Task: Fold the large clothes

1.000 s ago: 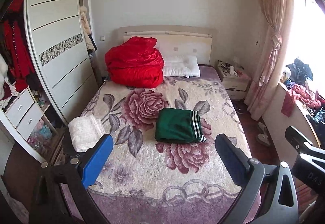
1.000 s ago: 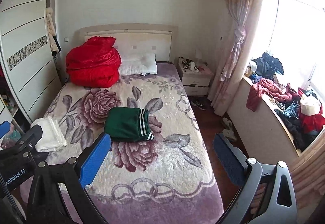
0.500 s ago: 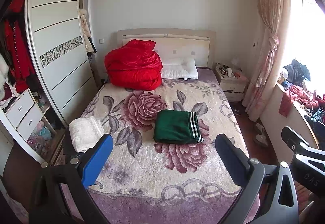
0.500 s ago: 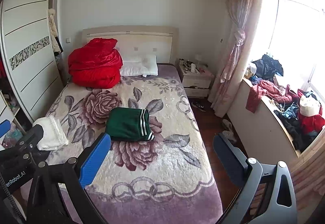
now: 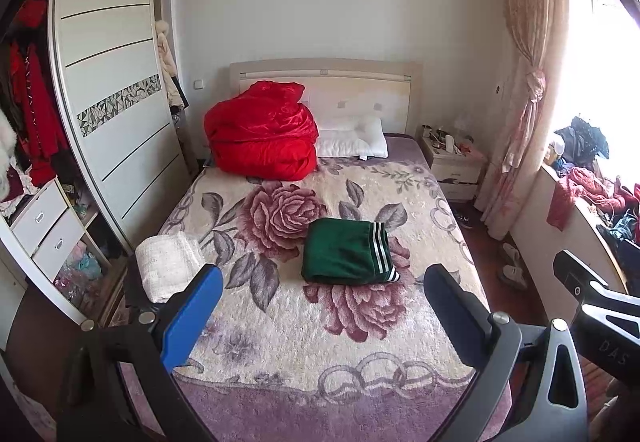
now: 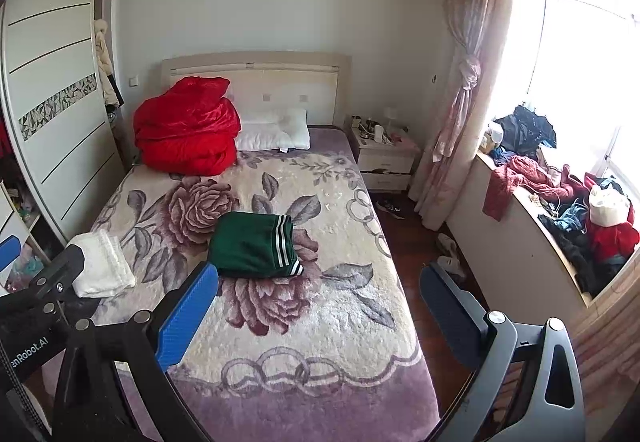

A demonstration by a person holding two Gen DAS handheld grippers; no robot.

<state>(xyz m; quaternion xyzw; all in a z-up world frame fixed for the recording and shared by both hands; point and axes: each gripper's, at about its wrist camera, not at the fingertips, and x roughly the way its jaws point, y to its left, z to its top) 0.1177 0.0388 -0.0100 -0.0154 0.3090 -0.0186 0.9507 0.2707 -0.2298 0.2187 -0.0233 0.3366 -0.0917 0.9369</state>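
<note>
Your left gripper [image 5: 320,306] hangs above the foot of the bed [image 5: 280,354] with its fingers [image 5: 192,316] spread wide and nothing between them. Your right gripper [image 6: 318,304] does the same off the bed's right side, fingers [image 6: 188,312] equally far apart and empty.

The folded green garment [image 5: 346,252] with white stripes lies flat near the middle of the floral blanket, at 12 o'clock from your left gripper and about 11 o'clock from your right [image 6: 254,250]. Neither gripper touches it.

A folded white cloth [image 5: 166,270] sits on the bed's left edge, at roughly 10 o'clock in the left wrist view. At the head of the bed a bundled red quilt [image 5: 260,133] rests just beside a white pillow [image 5: 352,141]. Loose clothes [image 6: 560,197] are heaped on the window ledge at 2 o'clock from your right gripper.
</note>
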